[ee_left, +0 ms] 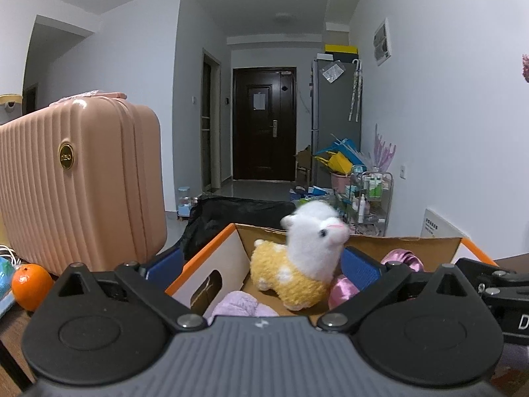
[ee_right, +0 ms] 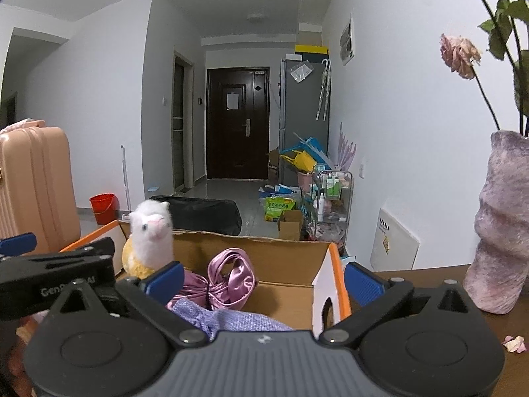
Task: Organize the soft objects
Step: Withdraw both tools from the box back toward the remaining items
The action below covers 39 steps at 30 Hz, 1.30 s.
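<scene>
A plush alpaca [ee_left: 304, 258] with a white head and yellow body stands inside the open cardboard box [ee_left: 211, 258], at its left side. A shiny pink satin piece [ee_left: 342, 289] and a lilac fluffy item [ee_left: 238, 304] lie in the box too. My left gripper [ee_left: 263, 266] is open over the box with nothing between its blue pads. In the right wrist view the alpaca [ee_right: 150, 231], the satin piece [ee_right: 228, 278] and a lilac cloth [ee_right: 228, 321] sit in the box [ee_right: 281, 261]. My right gripper [ee_right: 264, 279] is open and empty over the box's right wall.
A pink ribbed suitcase [ee_left: 79, 178] stands left of the box, with an orange [ee_left: 31, 286] in front of it. A pinkish vase [ee_right: 499, 228] with a dried rose [ee_right: 459, 56] stands on the table at the right. Petals [ee_right: 514, 344] lie near it.
</scene>
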Tool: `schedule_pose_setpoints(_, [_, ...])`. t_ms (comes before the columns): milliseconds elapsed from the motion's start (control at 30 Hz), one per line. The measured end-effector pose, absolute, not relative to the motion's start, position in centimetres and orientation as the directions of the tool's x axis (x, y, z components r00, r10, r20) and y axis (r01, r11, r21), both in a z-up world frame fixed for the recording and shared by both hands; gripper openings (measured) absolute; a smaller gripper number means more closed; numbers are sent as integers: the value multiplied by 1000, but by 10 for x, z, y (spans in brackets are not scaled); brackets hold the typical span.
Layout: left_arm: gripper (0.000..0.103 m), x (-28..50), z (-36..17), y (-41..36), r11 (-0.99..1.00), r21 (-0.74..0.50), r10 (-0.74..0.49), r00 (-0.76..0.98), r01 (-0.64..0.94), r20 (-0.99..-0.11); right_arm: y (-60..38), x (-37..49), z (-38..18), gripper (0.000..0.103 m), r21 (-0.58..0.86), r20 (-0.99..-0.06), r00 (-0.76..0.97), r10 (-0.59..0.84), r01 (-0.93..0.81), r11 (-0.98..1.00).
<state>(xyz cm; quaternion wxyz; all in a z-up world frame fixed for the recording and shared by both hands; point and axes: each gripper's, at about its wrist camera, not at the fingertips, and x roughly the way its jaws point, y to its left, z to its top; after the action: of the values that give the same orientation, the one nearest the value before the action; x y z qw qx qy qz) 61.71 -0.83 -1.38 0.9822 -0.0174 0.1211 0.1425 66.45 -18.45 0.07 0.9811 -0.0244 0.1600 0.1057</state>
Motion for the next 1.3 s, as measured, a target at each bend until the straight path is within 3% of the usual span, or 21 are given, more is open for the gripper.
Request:
schedule_pose_setpoints(333, [103,603,-14,-15,965,24,258,939,-260,-228,-200,639,5,103,-31,-274,944,186,-202,979])
schedule_pose_setpoints(1300, [103,520,-21,0,971,74,241,940,-229,-241,-221,548,-16,103,-53,-273,952,136,-156,986])
